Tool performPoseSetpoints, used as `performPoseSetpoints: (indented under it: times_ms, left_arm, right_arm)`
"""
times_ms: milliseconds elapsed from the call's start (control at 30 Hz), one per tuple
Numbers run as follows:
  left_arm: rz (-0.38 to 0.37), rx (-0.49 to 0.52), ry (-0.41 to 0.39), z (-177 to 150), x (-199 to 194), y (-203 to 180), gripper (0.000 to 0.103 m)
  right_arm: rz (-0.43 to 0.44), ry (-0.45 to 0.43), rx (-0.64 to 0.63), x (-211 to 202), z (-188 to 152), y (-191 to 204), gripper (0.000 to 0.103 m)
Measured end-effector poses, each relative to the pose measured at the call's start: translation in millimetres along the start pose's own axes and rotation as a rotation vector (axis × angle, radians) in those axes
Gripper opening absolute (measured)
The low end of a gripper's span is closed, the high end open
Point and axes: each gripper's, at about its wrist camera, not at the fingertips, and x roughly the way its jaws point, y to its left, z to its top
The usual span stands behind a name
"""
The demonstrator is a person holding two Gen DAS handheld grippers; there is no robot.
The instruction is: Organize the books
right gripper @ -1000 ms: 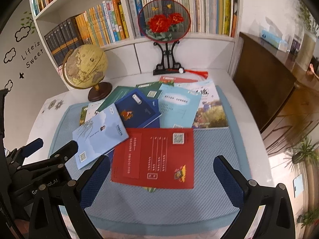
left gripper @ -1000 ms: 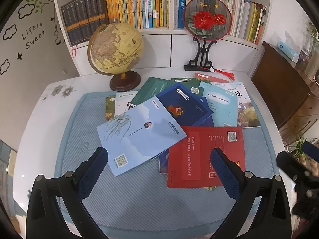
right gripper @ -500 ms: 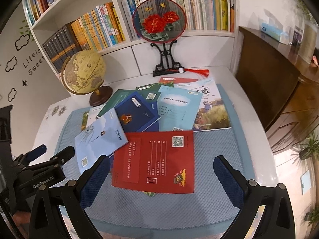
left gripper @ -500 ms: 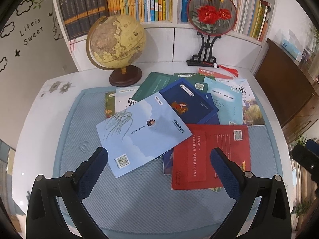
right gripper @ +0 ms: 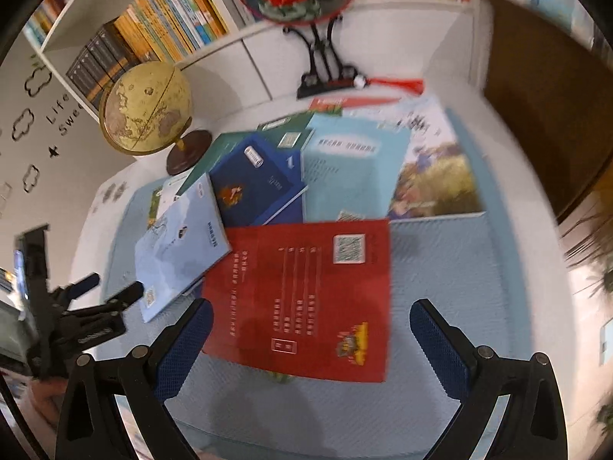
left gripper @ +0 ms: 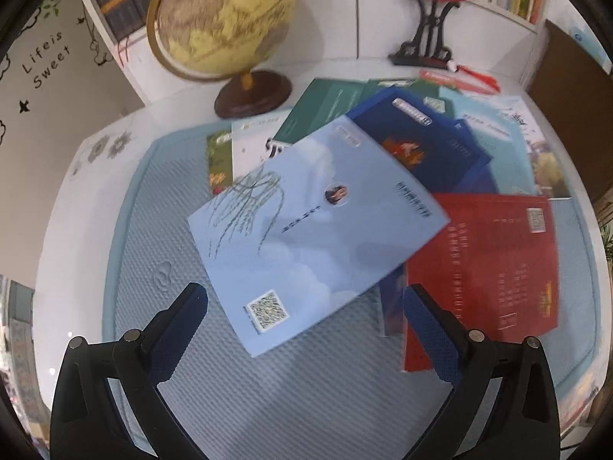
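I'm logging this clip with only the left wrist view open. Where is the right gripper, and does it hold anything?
Observer: The right gripper hangs open over the near part of the red book and holds nothing.
Operator: Does my left gripper touch the light blue book?
Observer: In the right wrist view the left gripper is open, its tips close to the near corner of the light blue book. I cannot tell whether they touch.
Operator: Is anything under the red book?
Observer: A small green and yellow bit peeks out from under its near edge.
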Motion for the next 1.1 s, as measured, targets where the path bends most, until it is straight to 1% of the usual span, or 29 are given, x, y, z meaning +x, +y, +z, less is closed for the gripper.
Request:
performPoseSetpoints:
  times_ms: [100, 167, 200, 233, 300, 433, 500, 533, 600, 667, 700, 733, 800, 900, 1000, 1033, 1100]
  left_arm:
    - [-0.066, -0.012, 0.009, 0.7, 5.7, 1.4, 0.101]
    - [-0.127, -0.01, 0.03, -1.7, 11.5, -8.8, 0.101]
    - [-0.164, -0.004, 0.05, -4.6, 16.2, -18.2, 0.101]
    - [-0.199, 0.008, 0.069, -7.3, 20.3, -27.4, 0.101]
    - [-0.265, 0.043, 0.094, -12.9, 28.8, -51.0, 0.101]
    - [-0.315, 0.135, 0.128, -18.6, 38.5, -91.9, 0.101]
    - [-0.342, 0.19, 0.145, -22.3, 41.5, -106.2, 0.101]
    - [-0.341, 0.215, 0.166, -24.1, 45.9, -112.3, 0.101]
    - [-0.339, 0.217, 0.199, -26.4, 55.8, -116.4, 0.101]
    - [-0.34, 0.209, 0.185, -24.3, 56.2, -114.2, 0.101]
    - [-0.347, 0.209, 0.19, -23.7, 56.8, -113.7, 0.101]
    - [-0.348, 0.208, 0.191, -22.6, 58.3, -114.0, 0.101]
    - [-0.35, 0.209, 0.191, -21.9, 59.9, -113.0, 0.101]
    - [-0.321, 0.224, 0.191, -19.9, 62.8, -114.6, 0.101]
    - [-0.291, 0.237, 0.186, -20.1, 64.9, -117.8, 0.102]
    - [-0.293, 0.236, 0.186, -19.5, 65.5, -117.9, 0.102]
    - [-0.309, 0.226, 0.187, -17.6, 65.4, -115.7, 0.102]
  right_arm:
    - [-0.036, 0.013, 0.018, 20.1, 1.2, -13.5, 0.103]
    - [-0.071, 0.014, 0.038, 34.8, 3.8, -31.5, 0.103]
    - [-0.089, 0.027, 0.048, 43.7, 6.4, -41.7, 0.1]
    - [-0.083, 0.041, 0.055, 52.8, 9.7, -51.5, 0.096]
    - [-0.035, 0.064, 0.072, 69.4, 16.1, -67.0, 0.096]
    - [0.054, 0.094, 0.133, 98.6, 23.7, -86.4, 0.095]
    - [0.075, 0.105, 0.14, 108.0, 26.0, -88.3, 0.094]
    - [0.097, 0.116, 0.144, 111.9, 26.5, -88.4, 0.089]
    - [0.141, 0.13, 0.15, 115.5, 26.3, -86.7, 0.086]
    - [0.182, 0.133, 0.149, 115.3, 27.0, -85.4, 0.079]
    - [0.204, 0.139, 0.158, 115.1, 27.0, -85.7, 0.071]
    - [0.25, 0.152, 0.18, 115.0, 26.3, -87.0, 0.069]
    - [0.277, 0.152, 0.201, 111.9, 24.7, -89.1, 0.068]
    - [0.331, 0.138, 0.197, 101.3, 23.0, -90.2, 0.064]
    - [0.443, 0.12, 0.19, 84.9, 19.5, -91.6, 0.064]
    - [0.497, 0.106, 0.17, 77.0, 17.1, -91.6, 0.061]
    - [0.544, 0.097, 0.16, 70.6, 13.5, -93.6, 0.057]
